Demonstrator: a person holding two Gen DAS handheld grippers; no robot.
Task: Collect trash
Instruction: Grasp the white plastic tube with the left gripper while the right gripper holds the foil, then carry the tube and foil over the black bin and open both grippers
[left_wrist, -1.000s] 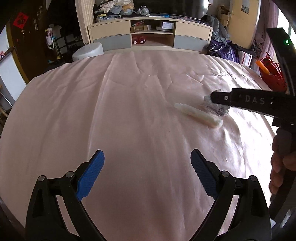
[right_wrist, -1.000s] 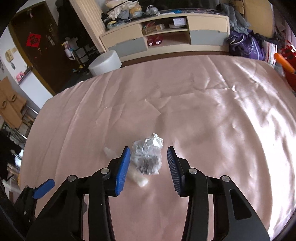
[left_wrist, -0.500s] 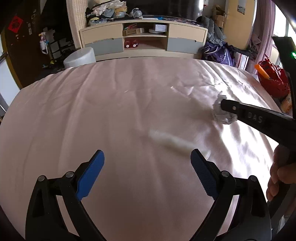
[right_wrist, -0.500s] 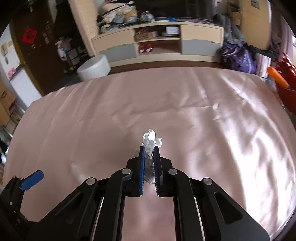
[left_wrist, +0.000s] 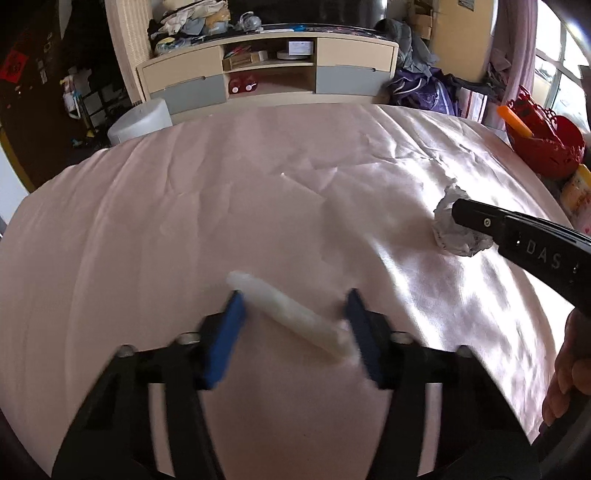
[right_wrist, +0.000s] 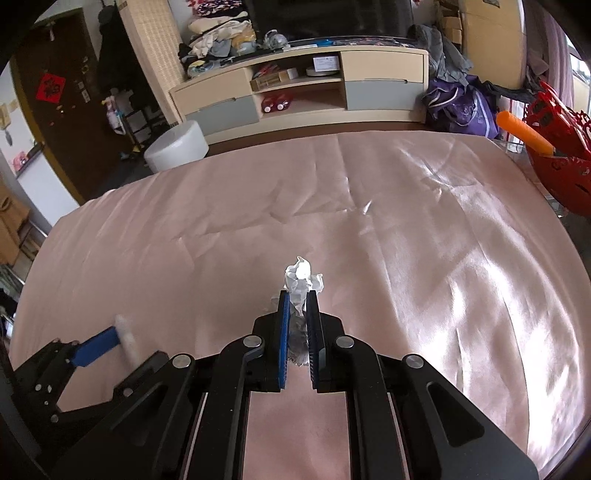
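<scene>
A pink satin sheet (right_wrist: 406, 240) covers the wide surface both grippers work over, and every place here is taken from it.

The right gripper (right_wrist: 296, 295) has its blue pads clamped tight on a crumpled white wad (right_wrist: 301, 277), which pokes out above the fingertips; from the left wrist view the wad (left_wrist: 456, 229) hangs at the tip of the black arm just above the right part of the sheet.

The left gripper (left_wrist: 293, 306) has just been closing its jaws, and a pale, soft white roll (left_wrist: 291, 314) lies slantwise between them on the near middle of the sheet. The roll's near end meets the right-hand pad, while the far end sits by the tip of the other pad; motion blur makes it hard to say whether the pads press on it yet, and it appears unclamped.

A person's hand (left_wrist: 570, 369) grips the right tool's handle off the sheet's right edge. Beyond the far edge of the sheet stands a low cabinet (right_wrist: 295, 92); off its right edge sits a red basket (right_wrist: 557, 158).
</scene>
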